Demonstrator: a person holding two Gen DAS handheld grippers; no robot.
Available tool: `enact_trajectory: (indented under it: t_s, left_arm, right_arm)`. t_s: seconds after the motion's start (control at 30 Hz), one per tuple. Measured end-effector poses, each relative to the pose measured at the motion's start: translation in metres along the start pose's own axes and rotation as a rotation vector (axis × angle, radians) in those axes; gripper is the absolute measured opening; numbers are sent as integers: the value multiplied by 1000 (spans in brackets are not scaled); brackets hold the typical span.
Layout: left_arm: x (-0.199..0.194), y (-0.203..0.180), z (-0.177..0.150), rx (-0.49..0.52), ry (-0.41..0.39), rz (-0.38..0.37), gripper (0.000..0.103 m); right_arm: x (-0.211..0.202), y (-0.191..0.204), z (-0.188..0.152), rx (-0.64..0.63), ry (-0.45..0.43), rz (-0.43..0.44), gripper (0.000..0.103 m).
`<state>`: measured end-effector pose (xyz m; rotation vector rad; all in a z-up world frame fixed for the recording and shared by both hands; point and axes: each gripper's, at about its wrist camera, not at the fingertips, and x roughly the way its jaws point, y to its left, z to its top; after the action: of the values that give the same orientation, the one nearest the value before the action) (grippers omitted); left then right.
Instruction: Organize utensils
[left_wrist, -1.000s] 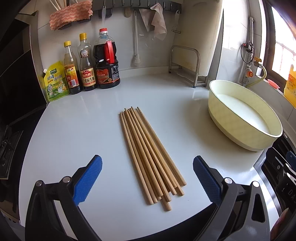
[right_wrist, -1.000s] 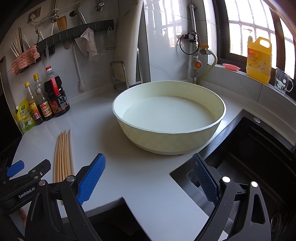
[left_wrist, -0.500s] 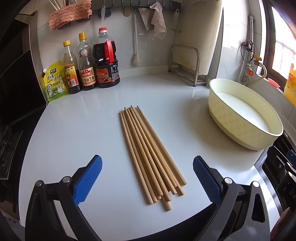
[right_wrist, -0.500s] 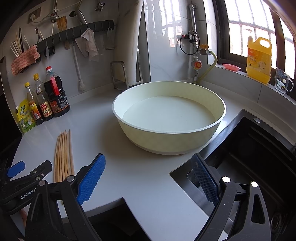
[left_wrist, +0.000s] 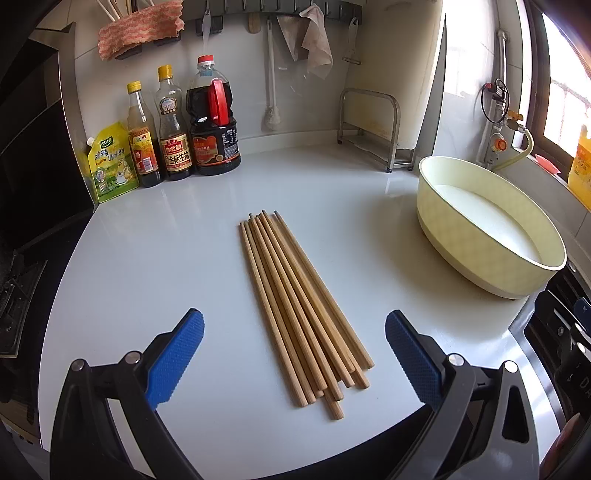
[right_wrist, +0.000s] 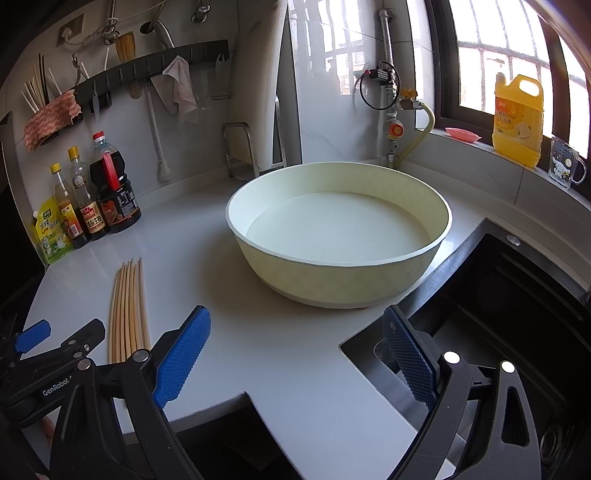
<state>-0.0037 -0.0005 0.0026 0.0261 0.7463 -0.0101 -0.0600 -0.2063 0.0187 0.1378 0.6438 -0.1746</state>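
Observation:
Several wooden chopsticks lie side by side in a bundle on the white counter; they also show in the right wrist view. My left gripper is open and empty, its blue pads either side of the bundle's near ends, above the counter. My right gripper is open and empty, near the counter's front edge, in front of a large cream basin. The left gripper's body shows at the lower left of the right wrist view.
The basin also stands at the right in the left wrist view. Sauce bottles and a yellow pouch line the back wall. A metal rack stands behind. A black sink lies right. A wall rail holds utensils.
The left wrist view has shifted very slightly; the bottles and wall sit a little lower in frame. The chopsticks, the basin and the right gripper have not moved.

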Motion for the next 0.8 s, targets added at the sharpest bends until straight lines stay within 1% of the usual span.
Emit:
enact_trajectory:
  t_s: [0.8]
  left_arm:
    - [-2,0,-1,-1,-7,0,97]
  right_arm:
    - [-2,0,0,10,-11,1,90]
